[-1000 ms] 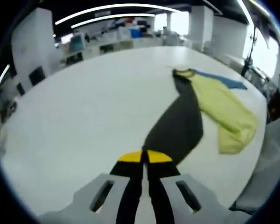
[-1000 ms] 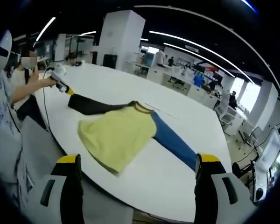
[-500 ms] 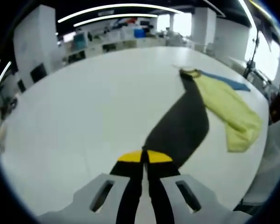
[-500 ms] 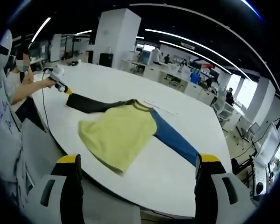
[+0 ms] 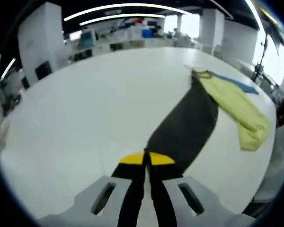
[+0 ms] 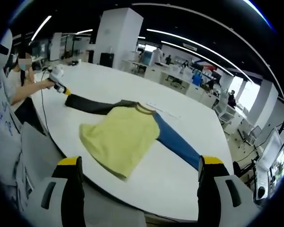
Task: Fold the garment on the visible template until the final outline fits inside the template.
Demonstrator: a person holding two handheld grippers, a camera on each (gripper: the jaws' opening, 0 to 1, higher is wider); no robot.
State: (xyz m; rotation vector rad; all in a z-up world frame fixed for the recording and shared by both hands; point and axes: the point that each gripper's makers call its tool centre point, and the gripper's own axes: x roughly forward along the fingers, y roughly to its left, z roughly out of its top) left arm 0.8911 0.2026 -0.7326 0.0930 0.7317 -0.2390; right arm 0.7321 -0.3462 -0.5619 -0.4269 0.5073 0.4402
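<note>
Garment: a long-sleeved top (image 6: pixel 120 137) lies spread on the white worktop (image 6: pixel 180 165), near the edge closest to the person; yellow body, one black sleeve (image 6: pixel 92 105), one blue sleeve (image 6: pixel 175 142).
Left tongs: the left tongs (image 5: pixel 146 160) are closed on the cuff end of the black sleeve (image 5: pixel 182 127), so the sleeve runs out in a straight, taut line away from the body, probably to be carried over it as a fold.
Right tongs: the right tongs (image 6: pixel 139 175) stand wide apart with nothing between them, held off the near edge of the worktop, facing the garment.
Left gripper view adds: the pinch on the cuff close up, with the yellow body (image 5: pixel 236 106) bunched beyond it.
Right gripper view adds: the whole outline, the blue sleeve stretched the other way, and the left tongs (image 6: pixel 65 91) in the person's hand (image 6: pixel 51 81).
Template: I cannot make out any marking on the worktop.
</note>
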